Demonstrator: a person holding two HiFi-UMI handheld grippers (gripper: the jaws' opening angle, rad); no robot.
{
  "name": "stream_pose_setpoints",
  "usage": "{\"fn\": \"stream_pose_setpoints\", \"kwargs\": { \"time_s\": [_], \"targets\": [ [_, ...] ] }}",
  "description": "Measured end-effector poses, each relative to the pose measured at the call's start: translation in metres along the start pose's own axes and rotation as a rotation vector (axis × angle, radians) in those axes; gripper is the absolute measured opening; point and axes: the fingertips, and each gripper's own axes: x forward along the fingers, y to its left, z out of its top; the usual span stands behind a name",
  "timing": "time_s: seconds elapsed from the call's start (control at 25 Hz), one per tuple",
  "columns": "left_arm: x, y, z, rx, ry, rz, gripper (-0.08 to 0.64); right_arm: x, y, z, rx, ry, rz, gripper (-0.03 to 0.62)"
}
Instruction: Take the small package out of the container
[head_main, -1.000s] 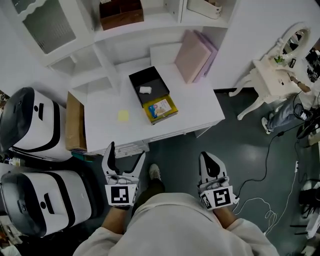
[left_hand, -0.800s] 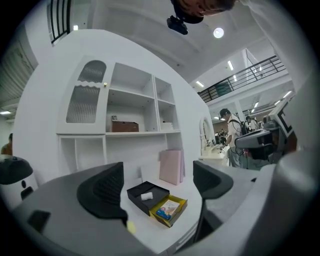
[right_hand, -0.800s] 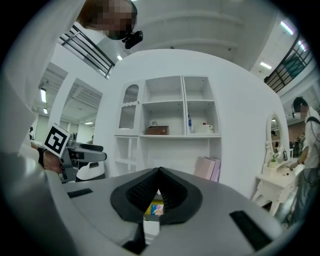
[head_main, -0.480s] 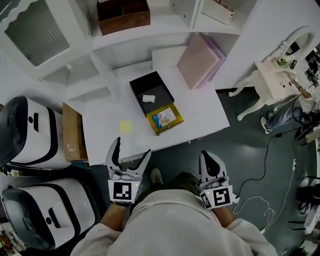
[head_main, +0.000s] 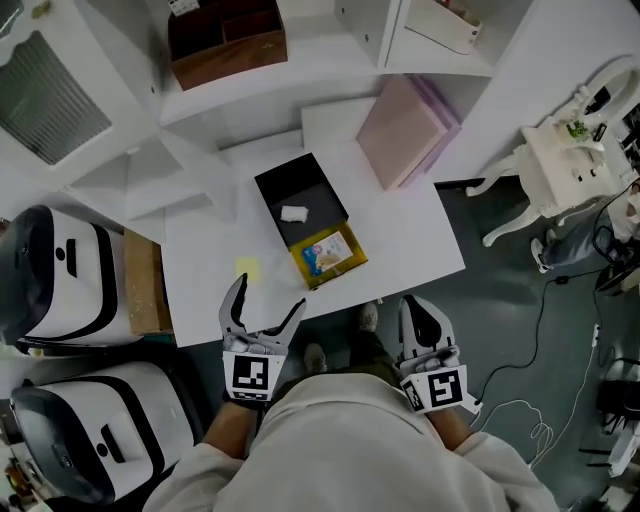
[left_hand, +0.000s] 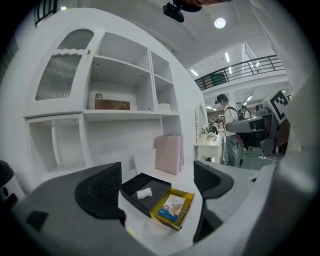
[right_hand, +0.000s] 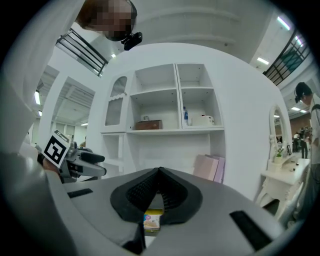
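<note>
A black open container lies on the white desk, with a small white package inside it. Against its near end sits a yellow tray holding a printed packet. My left gripper hovers open at the desk's front edge, short of the container, nothing between its jaws. My right gripper is shut and empty, held off the desk's front edge to the right.
A yellow sticky note lies on the desk near the left gripper. Pink boards lean at the back right. A brown box sits on the shelf. White-and-black cases stand left; a small white dressing table stands right.
The view has shifted toward the desk. The left gripper has advanced to the desk's front edge, still open. The right gripper has stayed shut below the edge.
</note>
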Motion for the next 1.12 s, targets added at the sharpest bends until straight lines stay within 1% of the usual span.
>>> {"fn": "stream_pose_setpoints", "kwargs": {
  "time_s": [0.16,0.36,0.52,0.92,1.12],
  "targets": [
    [0.043,-0.011,-0.014,0.039,0.079,-0.029,0.442,0.018,-0.038,-0.004,0.022,0.009,-0.011,0.025],
    [0.098,-0.028,-0.044,0.094,0.184,-0.111,0.442,0.029,-0.082,-0.019,0.046,0.038,-0.047,0.025],
    [0.134,-0.036,-0.075,0.159,0.278,-0.172,0.442,0.031,-0.114,-0.034,0.062,0.068,-0.091,0.025],
    [0.191,-0.060,-0.145,0.297,0.474,-0.318,0.442,0.022,-0.161,-0.057,0.099,0.112,-0.185,0.025],
    [0.210,-0.068,-0.177,0.357,0.555,-0.368,0.442,0.017,-0.179,-0.065,0.105,0.132,-0.225,0.025]
  ]
}}
